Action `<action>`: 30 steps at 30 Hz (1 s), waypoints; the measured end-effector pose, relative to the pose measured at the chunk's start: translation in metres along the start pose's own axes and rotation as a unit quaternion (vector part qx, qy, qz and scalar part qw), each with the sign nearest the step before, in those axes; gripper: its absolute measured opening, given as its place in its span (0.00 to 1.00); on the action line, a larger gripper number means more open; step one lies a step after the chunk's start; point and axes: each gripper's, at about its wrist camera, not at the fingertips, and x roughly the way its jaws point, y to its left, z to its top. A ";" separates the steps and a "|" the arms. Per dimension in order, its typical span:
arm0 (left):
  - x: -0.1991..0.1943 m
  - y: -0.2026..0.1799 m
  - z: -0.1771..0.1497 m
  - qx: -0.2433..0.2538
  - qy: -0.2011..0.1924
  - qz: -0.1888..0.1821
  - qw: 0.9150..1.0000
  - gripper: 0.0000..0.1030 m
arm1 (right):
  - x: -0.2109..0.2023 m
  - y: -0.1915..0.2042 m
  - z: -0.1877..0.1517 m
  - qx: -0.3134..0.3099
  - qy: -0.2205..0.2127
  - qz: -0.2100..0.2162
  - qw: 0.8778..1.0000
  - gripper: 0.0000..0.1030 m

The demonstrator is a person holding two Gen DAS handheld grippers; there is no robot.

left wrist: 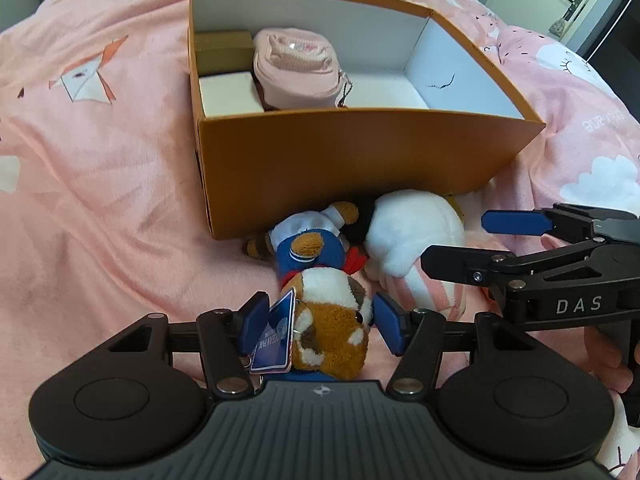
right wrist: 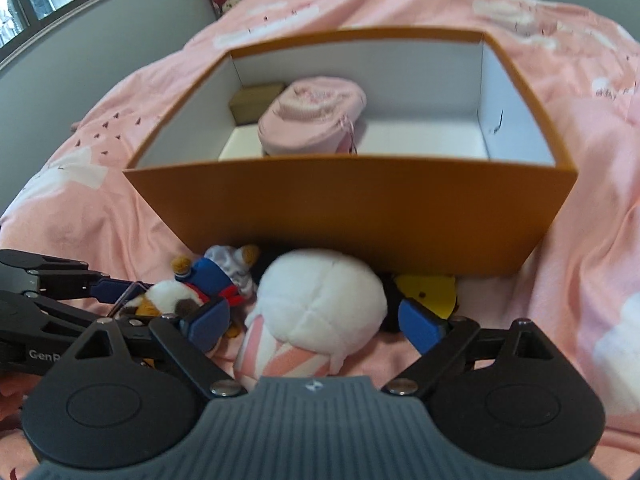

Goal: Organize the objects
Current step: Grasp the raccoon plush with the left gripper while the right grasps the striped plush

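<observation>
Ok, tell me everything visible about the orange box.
The orange box is a lidless rectangular cardboard box, orange outside and white inside, sitting upright on the pink bedspread. At its left end lie a brown carton, a white carton and a rolled pink cloth; the right half of its floor is bare. A dark scribble marks its right inner wall. Two plush toys, a sailor dog and a white one, lie against its near wall.

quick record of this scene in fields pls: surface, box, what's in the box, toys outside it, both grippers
surface: pink bedspread
box: open orange box
in box: pink pouch, white box, brown box
outside: raccoon plush, white plush, both against the box front
left hand-held gripper: open, straddling raccoon plush
right hand-held gripper: open, around white plush
</observation>
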 end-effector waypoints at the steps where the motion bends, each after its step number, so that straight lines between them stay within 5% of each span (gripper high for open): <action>1: 0.001 0.001 0.000 -0.003 0.003 -0.003 1.000 0.66 | 0.002 -0.002 0.000 0.005 0.006 0.004 1.000 0.89; 13: 0.008 -0.001 -0.003 0.017 0.020 -0.004 1.000 0.68 | 0.034 -0.019 -0.005 0.078 0.077 0.059 0.992 0.75; 30: -0.006 0.010 -0.009 -0.050 0.007 -0.028 0.998 0.58 | 0.007 -0.016 -0.008 0.074 0.063 0.060 0.994 0.62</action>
